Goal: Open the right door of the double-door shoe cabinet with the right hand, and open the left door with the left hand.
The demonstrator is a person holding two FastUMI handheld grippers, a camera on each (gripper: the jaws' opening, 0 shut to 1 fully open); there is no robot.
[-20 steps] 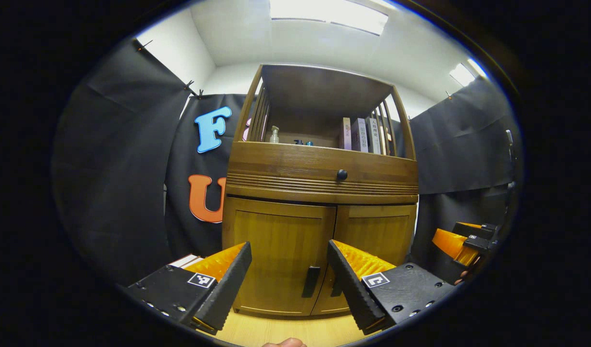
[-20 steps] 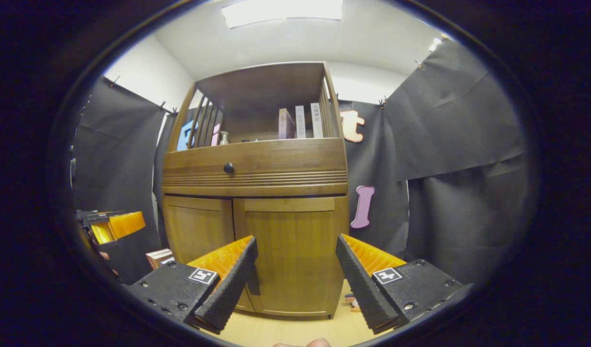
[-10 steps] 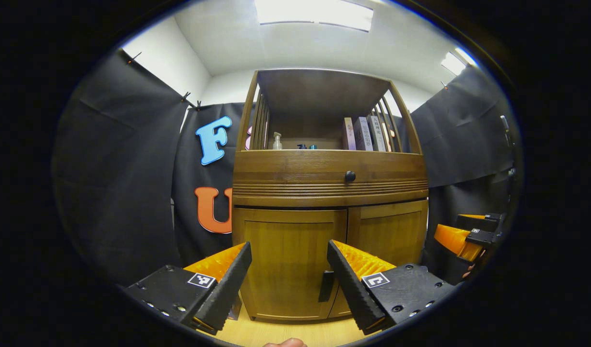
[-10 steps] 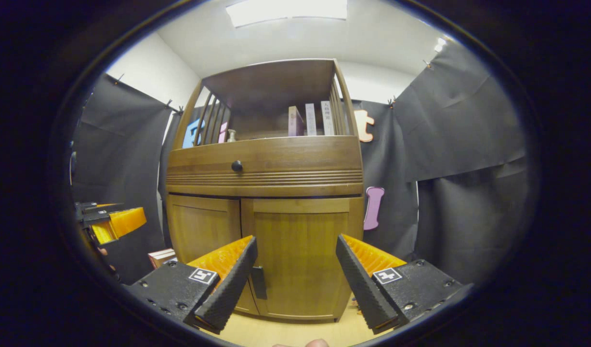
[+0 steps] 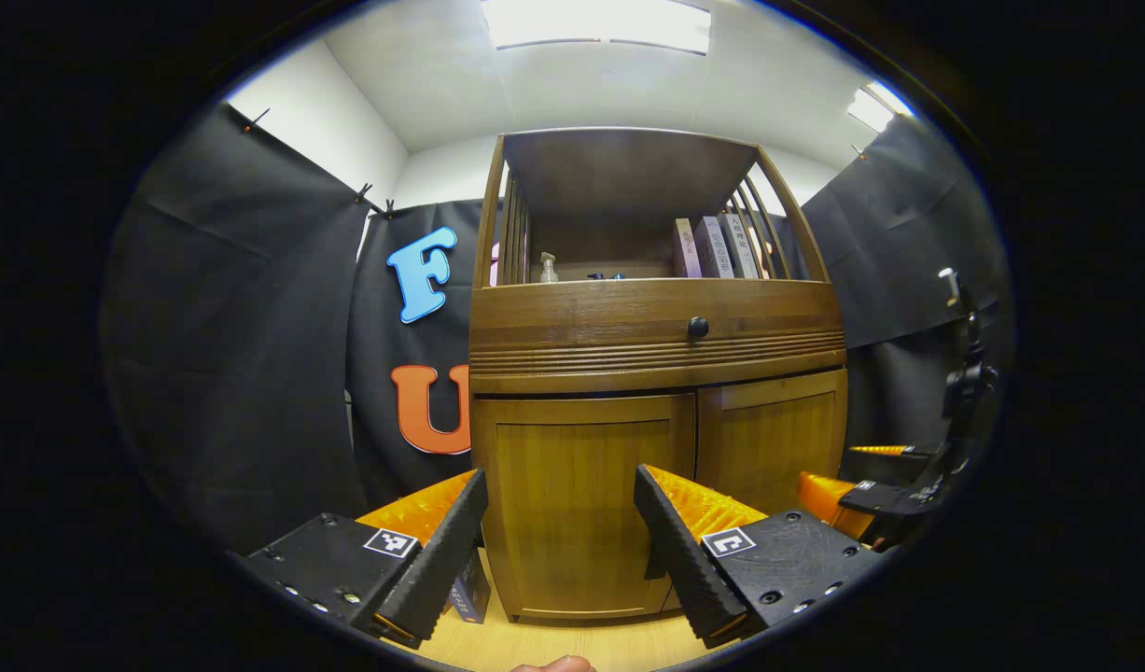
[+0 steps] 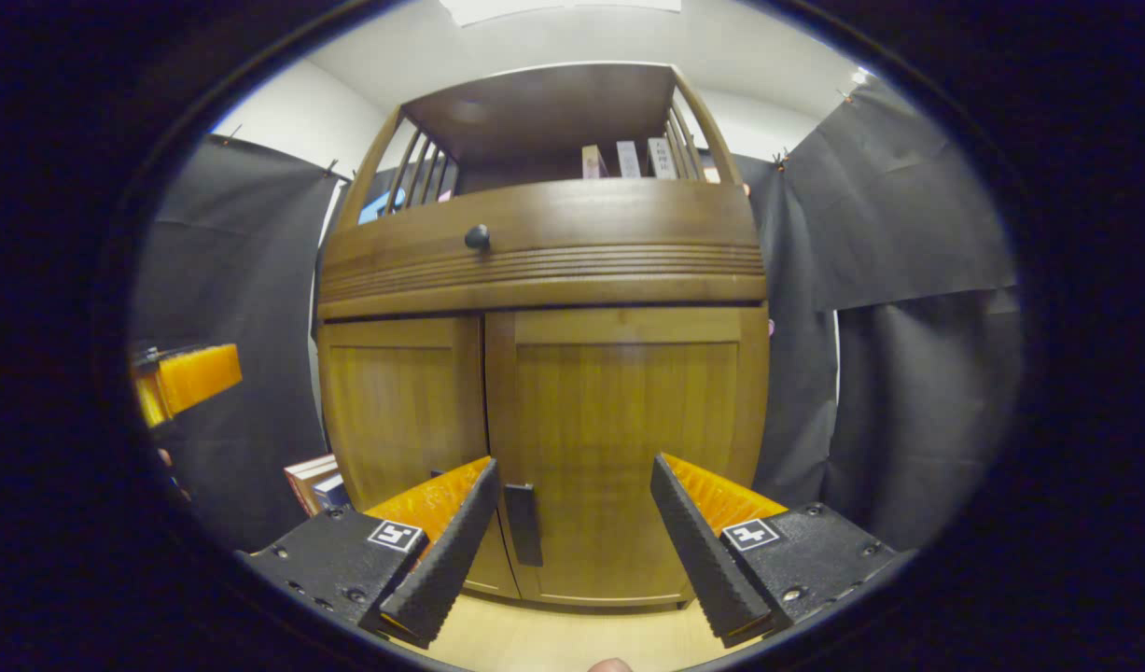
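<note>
The wooden shoe cabinet [image 5: 656, 355] stands ahead with both lower doors closed. In the left gripper view my left gripper [image 5: 560, 537] is open, its fingers framing the left door [image 5: 581, 509]; the door's black handle [image 5: 654, 565] peeks out beside my right finger. The other gripper [image 5: 871, 499] hangs at the right by the right door [image 5: 768, 439]. In the right gripper view my right gripper [image 6: 572, 537] is open, close to the right door [image 6: 619, 448], whose black handle [image 6: 523, 525] sits just inside my left finger. The left door [image 6: 399, 401] lies to its left, the other gripper [image 6: 185, 378] farther left.
A drawer with a round black knob [image 5: 698, 327] runs above the doors. The open shelf holds books [image 5: 717, 247] and a small bottle [image 5: 547, 268]. More books [image 6: 311, 476] lie on the pale wooden floor [image 6: 563, 639] left of the cabinet. Black cloth walls enclose both sides.
My right gripper has moved much closer to the cabinet, so the right door looks larger and its handle sits between the fingers. My left gripper shifted left. Both stayed open.
</note>
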